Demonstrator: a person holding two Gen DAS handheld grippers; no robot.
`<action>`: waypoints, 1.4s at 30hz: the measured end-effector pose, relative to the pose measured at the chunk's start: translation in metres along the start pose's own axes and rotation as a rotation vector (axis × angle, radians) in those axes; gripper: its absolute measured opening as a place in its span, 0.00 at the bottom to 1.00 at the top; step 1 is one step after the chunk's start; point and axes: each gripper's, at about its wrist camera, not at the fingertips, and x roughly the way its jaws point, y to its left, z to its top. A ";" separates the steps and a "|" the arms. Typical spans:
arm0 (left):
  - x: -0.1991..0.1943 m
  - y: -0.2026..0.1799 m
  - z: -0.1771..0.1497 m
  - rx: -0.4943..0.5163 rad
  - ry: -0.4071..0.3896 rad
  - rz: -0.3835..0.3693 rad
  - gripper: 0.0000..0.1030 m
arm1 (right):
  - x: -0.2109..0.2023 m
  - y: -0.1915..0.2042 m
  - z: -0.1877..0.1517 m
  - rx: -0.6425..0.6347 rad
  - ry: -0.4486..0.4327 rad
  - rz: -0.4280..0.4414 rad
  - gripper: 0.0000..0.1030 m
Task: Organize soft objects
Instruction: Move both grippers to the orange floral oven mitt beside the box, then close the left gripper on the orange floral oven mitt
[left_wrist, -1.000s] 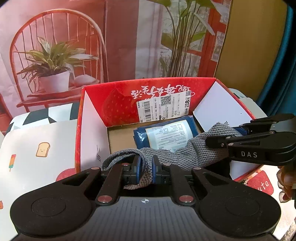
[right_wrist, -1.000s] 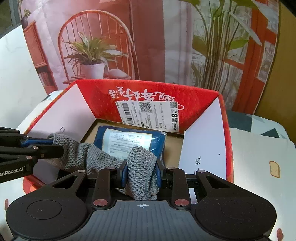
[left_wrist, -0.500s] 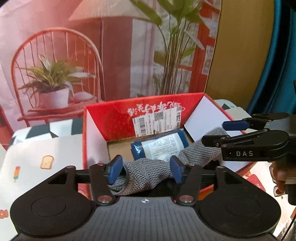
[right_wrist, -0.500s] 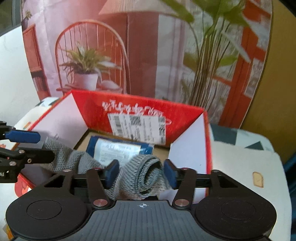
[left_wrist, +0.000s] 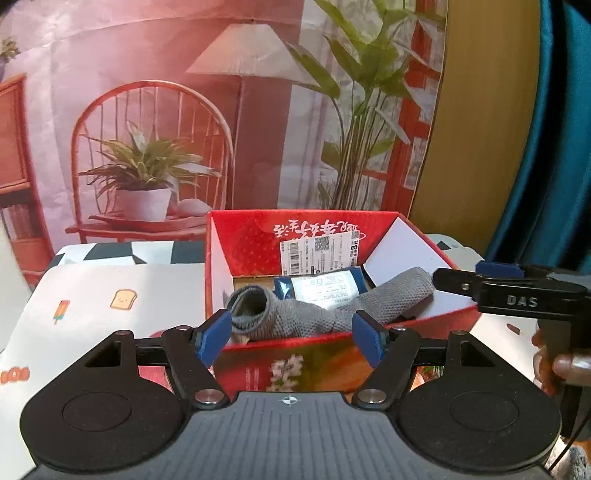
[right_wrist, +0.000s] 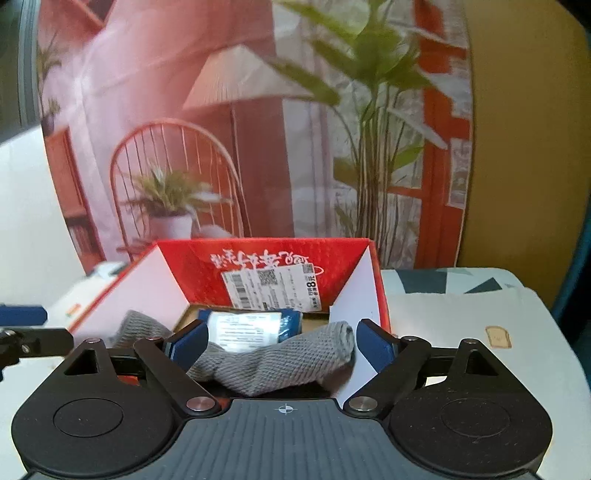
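Left gripper (left_wrist: 291, 338): we find its jaws wide and opening; the blue pads (left_wrist: 212, 339) press on nothing. The cuff end of the grey knitted sock (left_wrist: 321, 310) lies just beyond the left pad; we cannot tell whether they touch.
Right gripper (right_wrist: 280, 345): jaws wide and opening. The sock's other end (right_wrist: 284, 363) lies between the pads, unclamped.
Right gripper, seen from the left wrist: it reaches in from the right (left_wrist: 480, 282), held by a person's hand (left_wrist: 557, 369), its tips just beside the sock's far end.
Grey knitted sock: we count one, draped inside the red cardboard box (left_wrist: 258, 236) along its near wall, partly over a blue parcel (left_wrist: 321, 286).
Blue parcel: one, lying on the box floor, with a white printed label on top.
Red cardboard box: one, open-topped, white inner flaps at both sides, one shipping label (right_wrist: 273, 288) on the back wall.
Surface: we note a table under a pale cloth (left_wrist: 92, 295) printed with toast and ice-lolly motifs; a black-and-white geometric cloth lies behind it.
Room: a printed backdrop (left_wrist: 184, 110) shows a red chair, potted plants and a floor lamp; a tan wall and a teal curtain (left_wrist: 561, 147) stand at right.
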 end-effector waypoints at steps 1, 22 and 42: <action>-0.004 0.000 -0.004 -0.003 -0.002 -0.001 0.72 | -0.006 0.000 -0.004 0.008 -0.013 0.002 0.83; -0.006 0.006 -0.082 -0.185 0.112 -0.034 0.67 | -0.052 0.018 -0.108 0.053 0.072 0.076 0.71; 0.017 -0.002 -0.087 -0.212 0.167 -0.087 0.62 | -0.040 0.026 -0.127 0.005 0.142 0.138 0.65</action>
